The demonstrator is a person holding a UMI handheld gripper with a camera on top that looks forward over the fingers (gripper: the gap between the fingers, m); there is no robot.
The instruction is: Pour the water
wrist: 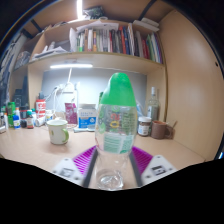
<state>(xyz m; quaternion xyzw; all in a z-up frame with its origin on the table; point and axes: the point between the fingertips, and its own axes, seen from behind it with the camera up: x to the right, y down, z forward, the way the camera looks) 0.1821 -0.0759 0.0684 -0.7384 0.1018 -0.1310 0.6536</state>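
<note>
Right now fingers (pixel 111 160) grip a clear bottle (pixel 114 125) w/ green cap, held upright. Beyond it: white mug (pixel 58 130) on tabletop (pixel 40 150), bookshelf (pixel 110 40) above.

Place: a home study or dorm-style desk nook, lived in and cluttered.
Table (pixel 30 150): pale wood, set against the wall and carrying everyday things.
Bookshelf (pixel 100 58): wooden, fixed on the wall above the table, packed with upright books (pixel 110 40).
Light: a strip lamp (pixel 70 67) glows just under the bookshelf.
On the table, below the bookshelf: a mug (pixel 58 131), small bottles and jars (pixel 20 118), a lidded jar (pixel 145 126), and a carton (pixel 71 106) by the wall.
</note>
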